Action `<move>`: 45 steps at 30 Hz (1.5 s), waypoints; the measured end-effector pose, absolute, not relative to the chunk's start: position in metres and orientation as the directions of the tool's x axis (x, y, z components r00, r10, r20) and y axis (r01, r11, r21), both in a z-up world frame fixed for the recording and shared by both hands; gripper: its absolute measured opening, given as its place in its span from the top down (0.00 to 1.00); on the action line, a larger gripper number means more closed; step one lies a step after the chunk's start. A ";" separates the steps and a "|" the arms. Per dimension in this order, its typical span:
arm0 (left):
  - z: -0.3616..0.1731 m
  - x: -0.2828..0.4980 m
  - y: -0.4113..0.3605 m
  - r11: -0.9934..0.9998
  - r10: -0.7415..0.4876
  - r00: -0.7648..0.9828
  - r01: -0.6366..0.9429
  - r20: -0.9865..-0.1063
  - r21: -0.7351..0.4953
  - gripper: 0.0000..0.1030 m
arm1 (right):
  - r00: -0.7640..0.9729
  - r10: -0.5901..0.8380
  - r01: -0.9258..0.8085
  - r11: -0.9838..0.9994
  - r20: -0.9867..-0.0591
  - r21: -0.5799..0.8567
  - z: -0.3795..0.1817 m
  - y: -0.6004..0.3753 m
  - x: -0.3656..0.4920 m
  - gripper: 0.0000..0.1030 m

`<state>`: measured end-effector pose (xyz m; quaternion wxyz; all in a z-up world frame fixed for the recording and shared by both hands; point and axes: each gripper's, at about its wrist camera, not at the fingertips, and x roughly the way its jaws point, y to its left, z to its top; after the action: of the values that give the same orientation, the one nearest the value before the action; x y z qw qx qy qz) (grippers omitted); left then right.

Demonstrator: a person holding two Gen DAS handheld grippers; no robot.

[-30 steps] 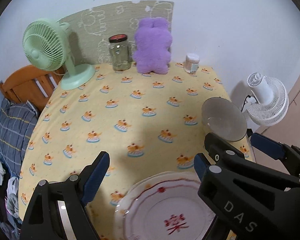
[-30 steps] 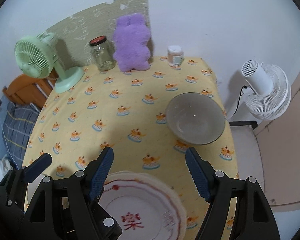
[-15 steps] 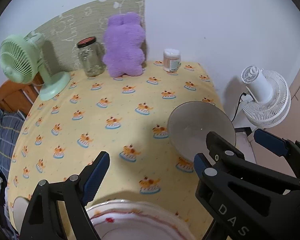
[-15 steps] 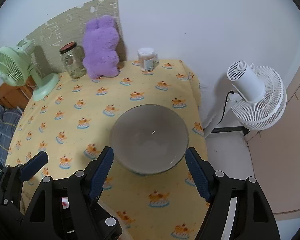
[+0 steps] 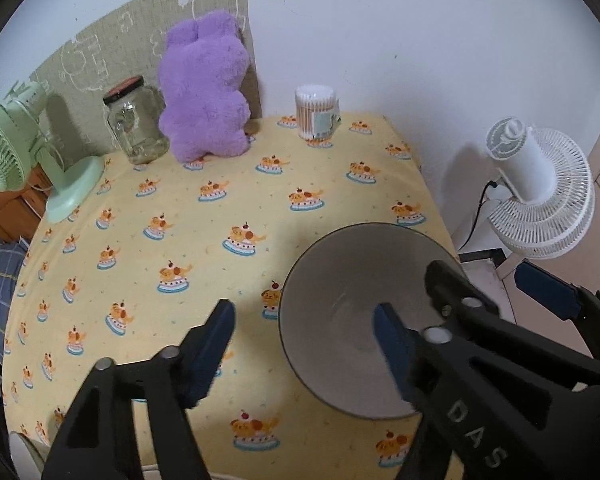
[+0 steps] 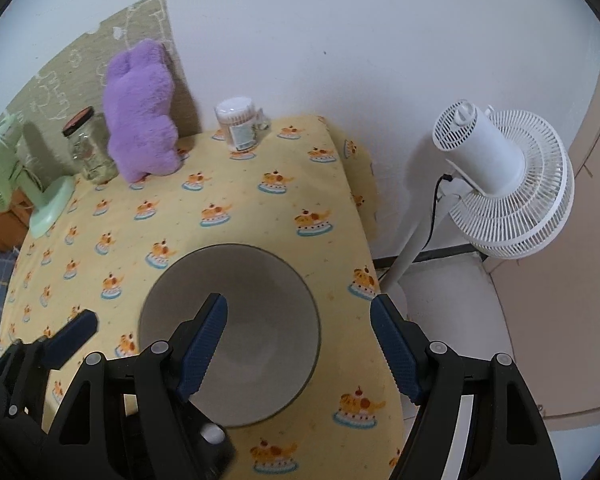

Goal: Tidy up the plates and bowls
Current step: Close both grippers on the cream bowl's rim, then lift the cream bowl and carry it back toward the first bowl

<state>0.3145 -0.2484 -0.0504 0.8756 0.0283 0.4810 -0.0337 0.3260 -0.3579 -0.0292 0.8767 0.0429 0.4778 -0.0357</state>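
Near the right edge of the yellow cloth: the grey bowl sits upright and empty, with both tools gathered over it.
Bowl's place: on the printed tablecloth, well apart from the purple plush, the glass jar and the cotton-swab tub along the wall.
Left gripper: released; its jaws have just been closing in, and they straddle the bowl's near-left rim, one finger outside, one over the hollow, neither pad pressing on it as far as I can tell.
Right gripper: also unclenched, jaws lately narrowing a little; one finger hangs over the bowl's inside, the other beyond its right rim, not gripping.
Progress: early, by my judgement; the bowl is not yet lifted or stacked, and no plate shows now except a pale sliver at the left view's bottom edge that I cannot identify.
Left to do: grasp the bowl by its rim, then bring it together with the plates.
Change from a second ago: the red-marked plate under the jaws has slid out of sight, and the bowl, then far off to the right, now fills the lower frame of both views.
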 end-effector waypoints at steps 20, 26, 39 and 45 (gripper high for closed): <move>-0.082 0.342 -0.251 0.997 -0.025 0.480 0.079 -0.877 0.014 0.71 | 0.471 0.003 0.105 0.993 -0.882 0.060 -0.065 -0.364 0.352 0.79; -0.083 0.343 -0.250 0.997 -0.019 0.462 0.075 -0.887 0.018 0.72 | 0.469 0.003 0.101 0.993 -0.883 0.057 -0.063 -0.362 0.352 0.79; -0.064 0.318 -0.247 0.995 -0.027 0.458 0.096 -0.888 0.020 0.72 | 0.461 -0.004 0.118 0.991 -0.887 0.057 -0.049 -0.360 0.328 0.79; -0.049 0.299 -0.239 0.995 -0.042 0.469 0.097 -0.882 0.004 0.72 | 0.476 -0.012 0.119 0.992 -0.880 0.050 -0.033 -0.352 0.309 0.79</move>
<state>0.2991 -0.2389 -0.0487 0.8566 0.0269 0.5136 -0.0406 0.3090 -0.3519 -0.0332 0.8574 0.0521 0.5107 -0.0383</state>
